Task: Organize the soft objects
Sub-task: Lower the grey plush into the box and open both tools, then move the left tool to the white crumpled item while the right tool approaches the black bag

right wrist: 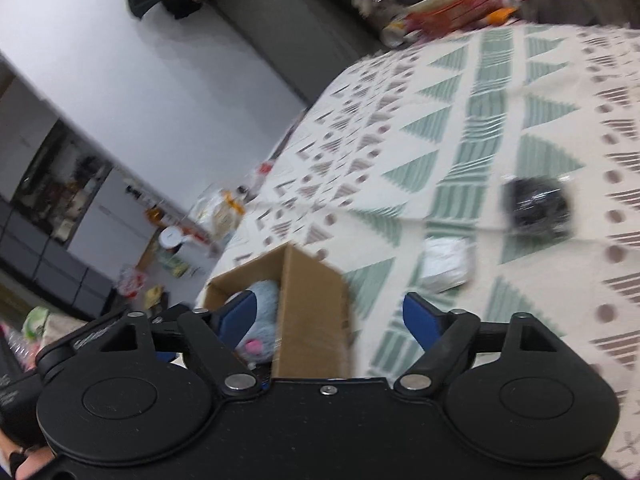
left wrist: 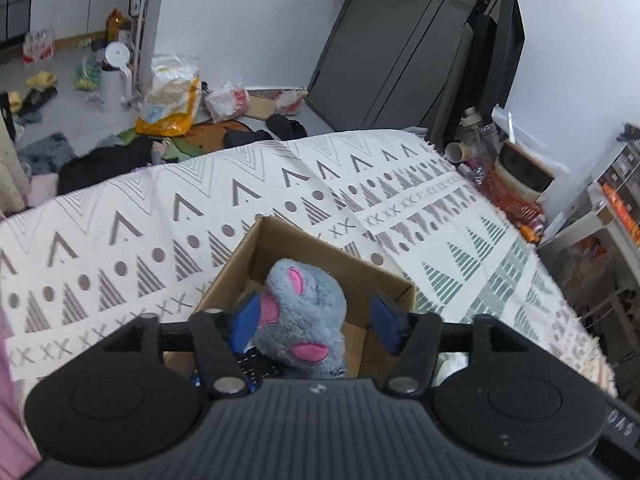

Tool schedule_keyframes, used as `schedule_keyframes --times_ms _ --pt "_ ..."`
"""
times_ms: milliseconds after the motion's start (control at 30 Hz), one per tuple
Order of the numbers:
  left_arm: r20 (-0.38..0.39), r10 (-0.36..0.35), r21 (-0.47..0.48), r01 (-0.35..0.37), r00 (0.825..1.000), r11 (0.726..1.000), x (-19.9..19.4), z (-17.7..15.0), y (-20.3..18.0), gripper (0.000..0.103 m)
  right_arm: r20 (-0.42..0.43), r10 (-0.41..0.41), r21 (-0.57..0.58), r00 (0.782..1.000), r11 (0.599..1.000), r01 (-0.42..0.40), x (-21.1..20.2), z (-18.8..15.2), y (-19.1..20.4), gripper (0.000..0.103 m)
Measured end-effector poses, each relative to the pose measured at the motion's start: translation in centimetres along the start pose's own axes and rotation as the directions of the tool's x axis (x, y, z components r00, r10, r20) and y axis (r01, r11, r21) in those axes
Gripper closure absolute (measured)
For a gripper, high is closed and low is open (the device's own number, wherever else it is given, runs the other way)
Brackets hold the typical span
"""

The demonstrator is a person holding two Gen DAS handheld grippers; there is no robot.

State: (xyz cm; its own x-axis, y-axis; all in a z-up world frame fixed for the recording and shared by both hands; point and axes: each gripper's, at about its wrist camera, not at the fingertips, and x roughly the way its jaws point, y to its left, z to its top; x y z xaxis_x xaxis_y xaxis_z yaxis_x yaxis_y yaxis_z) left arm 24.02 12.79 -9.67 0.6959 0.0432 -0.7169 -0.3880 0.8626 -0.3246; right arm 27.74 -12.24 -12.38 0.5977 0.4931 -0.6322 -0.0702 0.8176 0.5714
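Jaws on my left gripper (left wrist: pixel 314 320) are wide, with the plush (left wrist: pixel 305 312) between them, sitting in the box (left wrist: pixel 394 286) on the cloth (left wrist: pixel 140 232). I think I should lift straight up so nothing snags. On the right view, which is blurry, my right gripper (right wrist: pixel 332 318) is wide too, holding nothing. The white pack (right wrist: pixel 446 264) and black thing (right wrist: pixel 536 206) lie ahead. I should steady first, then close slowly.

grey-blue plush toy (left wrist: pixel 308 312) with pink ears and patches, plain brown cardboard box (left wrist: pixel 276 248), cream cloth (left wrist: pixel 160 216) printed with brownish triangles, dots, chevrons and x's, green striped triangles toward 3 o'clock, blue-padded black fingers (left wrist: pixel 246 320), glossy black bundle (right wrist: pixel 536 206), white packet (right wrist: pixel 446 260)
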Motion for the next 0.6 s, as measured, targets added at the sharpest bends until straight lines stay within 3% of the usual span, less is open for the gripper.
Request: schedule_keyframes --times_ms 133,233,400,600 --pt "0.009 -0.004 0.025 0.004 1.0 1.0 -1.0 -0.3 -1.3 0.034 0.023 -0.022 0.012 0.999 1.0 0.022 -1.5 0.6 -0.9 0.023" --pt "0.02 0.002 0.043 -0.003 1.0 0.999 -2.0 -0.6 -2.5 0.032 0.04 -0.043 -0.003 0.998 0.999 0.043 -2.7 1.0 -1.1 0.012" --pt "0.076 -0.041 0.047 0.037 0.996 0.998 -3.9 -0.9 -4.4 0.027 0.034 -0.063 -0.018 0.997 0.998 0.064 -4.2 1.9 -1.6 0.005" --pt "0.101 -0.023 0.067 0.016 0.995 0.998 -5.5 -1.2 -7.0 0.026 0.06 -0.08 -0.014 0.995 0.997 0.081 -6.5 3.0 -2.8 0.0"
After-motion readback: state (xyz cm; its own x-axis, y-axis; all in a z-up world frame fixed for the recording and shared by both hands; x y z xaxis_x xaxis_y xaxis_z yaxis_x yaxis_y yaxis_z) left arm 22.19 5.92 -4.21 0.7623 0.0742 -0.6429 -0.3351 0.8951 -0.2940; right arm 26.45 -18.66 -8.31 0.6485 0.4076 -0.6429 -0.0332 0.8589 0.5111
